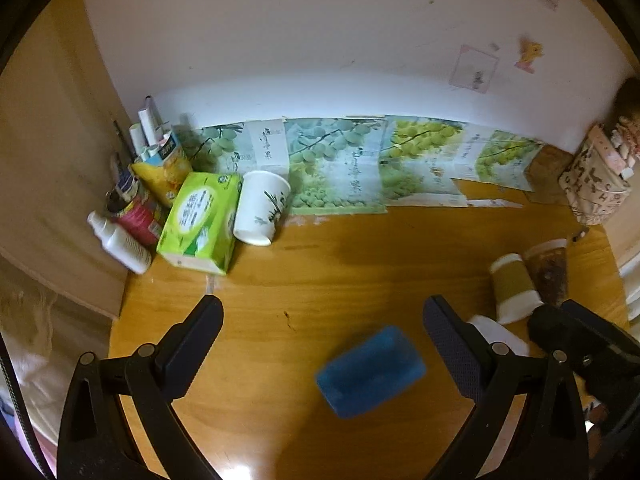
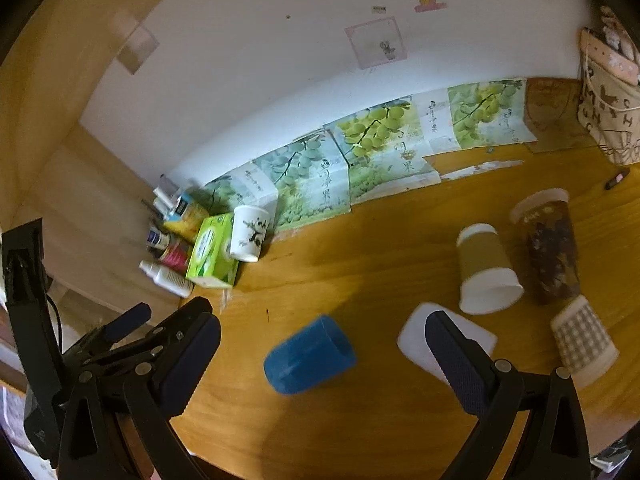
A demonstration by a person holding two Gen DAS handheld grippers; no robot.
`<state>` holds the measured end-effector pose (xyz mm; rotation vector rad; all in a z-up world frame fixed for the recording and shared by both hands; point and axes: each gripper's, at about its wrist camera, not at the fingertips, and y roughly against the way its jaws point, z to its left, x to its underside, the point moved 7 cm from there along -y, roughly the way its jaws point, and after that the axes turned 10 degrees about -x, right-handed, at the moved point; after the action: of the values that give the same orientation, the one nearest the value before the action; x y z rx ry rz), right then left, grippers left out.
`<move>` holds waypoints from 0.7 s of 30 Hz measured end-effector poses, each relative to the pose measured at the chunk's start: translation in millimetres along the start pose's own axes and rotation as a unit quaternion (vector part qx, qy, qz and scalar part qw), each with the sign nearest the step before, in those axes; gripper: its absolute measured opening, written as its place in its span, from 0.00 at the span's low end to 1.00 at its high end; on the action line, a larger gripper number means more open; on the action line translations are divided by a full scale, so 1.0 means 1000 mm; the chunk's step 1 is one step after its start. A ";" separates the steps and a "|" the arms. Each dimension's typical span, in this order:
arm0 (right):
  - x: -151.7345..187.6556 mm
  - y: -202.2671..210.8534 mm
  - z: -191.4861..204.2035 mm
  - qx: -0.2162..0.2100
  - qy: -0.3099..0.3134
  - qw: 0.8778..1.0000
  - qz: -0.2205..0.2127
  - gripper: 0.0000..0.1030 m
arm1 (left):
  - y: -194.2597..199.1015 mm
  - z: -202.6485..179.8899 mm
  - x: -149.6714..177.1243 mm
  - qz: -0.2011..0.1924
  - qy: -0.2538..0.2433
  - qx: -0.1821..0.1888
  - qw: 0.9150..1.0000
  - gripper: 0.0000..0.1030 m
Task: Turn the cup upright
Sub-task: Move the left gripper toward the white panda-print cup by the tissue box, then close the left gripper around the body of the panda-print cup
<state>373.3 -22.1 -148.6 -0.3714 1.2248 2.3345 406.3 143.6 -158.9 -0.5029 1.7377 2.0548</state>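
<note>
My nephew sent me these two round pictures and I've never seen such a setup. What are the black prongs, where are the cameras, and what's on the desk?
A person holds a two-finger gripper in each hand; each carries a wide-angle camera looking along its fingers. One picture is from the left gripper, the other from the right gripper. Both are open and hold nothing. On the wooden desk a blue cup lies on its side, between other cups, including a white-and-brown one, with a green tissue box near the wall.

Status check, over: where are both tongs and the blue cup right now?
Left tongs open, empty. Right tongs open, empty. Blue cup on its side on the table, between both tongs, ungripped. White cup close right of it.
</note>
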 end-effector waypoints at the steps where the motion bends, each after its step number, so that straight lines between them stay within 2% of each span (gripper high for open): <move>1: -0.004 -0.007 0.000 -0.003 -0.006 1.000 0.000 1.00 | -0.010 0.003 -0.005 0.003 -0.005 -0.005 1.000 0.97; 11: -0.033 -0.056 -0.014 -0.046 -0.082 0.996 0.006 1.00 | -0.094 0.023 -0.039 0.035 -0.013 -0.040 0.999 0.97; 15: -0.040 -0.077 -0.024 -0.054 -0.114 0.992 0.010 1.00 | -0.128 0.029 -0.044 0.054 0.002 -0.056 0.997 0.97; 21: -0.044 -0.094 -0.033 -0.054 -0.131 0.990 0.017 1.00 | -0.163 0.034 -0.048 0.064 0.029 -0.070 0.995 0.97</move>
<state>461.0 -15.8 -213.2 -0.0760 0.9885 2.3940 531.5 197.4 -266.2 -0.5108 1.7066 2.2847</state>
